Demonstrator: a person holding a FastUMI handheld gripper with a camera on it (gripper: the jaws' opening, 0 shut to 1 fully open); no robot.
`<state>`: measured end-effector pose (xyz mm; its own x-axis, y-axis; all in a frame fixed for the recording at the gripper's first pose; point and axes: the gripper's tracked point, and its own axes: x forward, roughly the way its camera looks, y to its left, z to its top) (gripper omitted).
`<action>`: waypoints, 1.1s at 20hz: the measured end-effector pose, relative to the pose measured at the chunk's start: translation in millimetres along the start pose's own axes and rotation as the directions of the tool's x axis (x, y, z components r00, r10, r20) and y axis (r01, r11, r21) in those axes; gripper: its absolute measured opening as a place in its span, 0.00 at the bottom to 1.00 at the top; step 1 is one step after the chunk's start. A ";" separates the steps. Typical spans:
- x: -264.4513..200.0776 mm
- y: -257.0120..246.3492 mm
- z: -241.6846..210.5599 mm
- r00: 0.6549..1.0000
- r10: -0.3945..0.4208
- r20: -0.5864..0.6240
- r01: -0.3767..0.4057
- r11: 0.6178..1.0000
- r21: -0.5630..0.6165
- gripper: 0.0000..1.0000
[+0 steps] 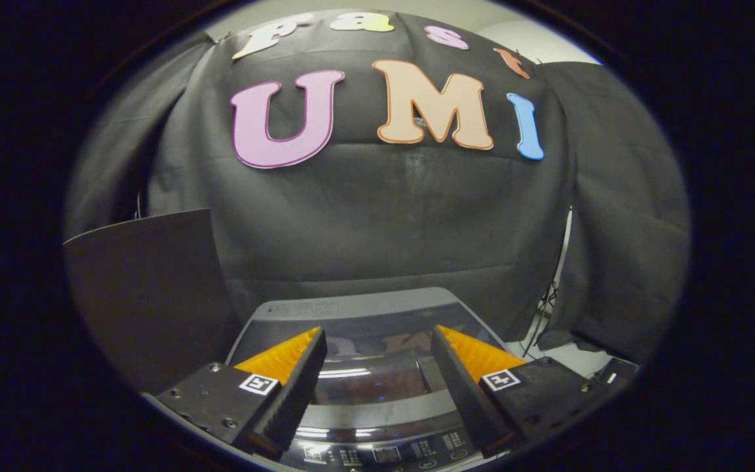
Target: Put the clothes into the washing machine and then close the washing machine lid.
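Black cloth (377, 216) hangs in folds across the back of the booth, draped over the whole wall, with a pale strip of ceiling or upper wall showing above it and a paler patch behind its upper right corner. Below the cloth stands the washing machine (377, 406), seen from above and in front, its glossy dark lid (367, 383) lying flat and closed over the tub, catching bright streaks of reflected light. A grey rear panel (358, 307) rises behind the lid, close against the cloth, and a control strip (384, 453) with small buttons and a display runs along the near edge of the machine. Poised over the machine is the gripper (377, 341), its two fingers spread wide with nothing between them; the lid shows plainly through the gap. Each finger carries a small square black-and-white marker (259, 384) on its base. Whether the fingertips touch the lid or hang just above it cannot be told. To the left of the machine, a flat dark board (148, 288) stands upright in front of the cloth. On the right, thin cables (551, 301) hang down beside a light vertical pole at the seam where another fold of cloth begins, and a bit of pale floor (567, 357) lies beyond the right finger. Any clothes inside the tub are hidden by the closed lid
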<state>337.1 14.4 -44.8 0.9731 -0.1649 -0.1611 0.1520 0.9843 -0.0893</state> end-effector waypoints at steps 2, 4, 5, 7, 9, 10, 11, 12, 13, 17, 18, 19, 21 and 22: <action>-16.8 -2.0 -0.7 1.000 -0.001 -0.005 0.001 1.000 -0.005 0.97; -33.3 -3.3 1.1 1.000 0.000 -0.007 0.000 1.000 -0.001 0.97; -41.1 -3.1 2.9 1.000 0.002 -0.004 -0.002 1.000 0.007 0.97; -57.9 -3.6 3.9 1.000 0.008 -0.007 -0.008 1.000 0.019 0.97; -74.7 -5.6 6.1 1.000 0.012 -0.007 -0.011 0.999 0.037 0.97; -83.1 -6.8 8.0 1.000 0.015 -0.006 -0.015 0.999 0.049 0.97; -92.5 -7.7 10.7 1.000 0.018 0.000 -0.018 0.998 0.057 0.97; -100.1 -8.1 14.0 1.000 0.020 0.006 -0.021 0.998 0.062 0.97; -107.1 -10.7 16.3 1.000 0.018 0.009 -0.019 0.998 0.061 0.97; -142.0 -14.1 28.5 0.999 0.032 0.035 -0.033 0.998 0.050 0.98; -150.3 -15.6 31.0 0.998 0.033 0.045 -0.035 0.998 0.044 0.98; -160.6 -14.5 35.5 0.998 0.042 0.054 -0.044 0.998 0.037 0.98; -176.8 -11.5 40.6 0.996 0.061 0.068 -0.062 0.998 0.019 0.98; -183.9 -13.9 42.9 0.994 0.062 0.085 -0.063 0.998 0.010 0.98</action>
<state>163.5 33.8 28.3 0.9918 -0.0978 -0.0826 0.0921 0.9933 -0.0693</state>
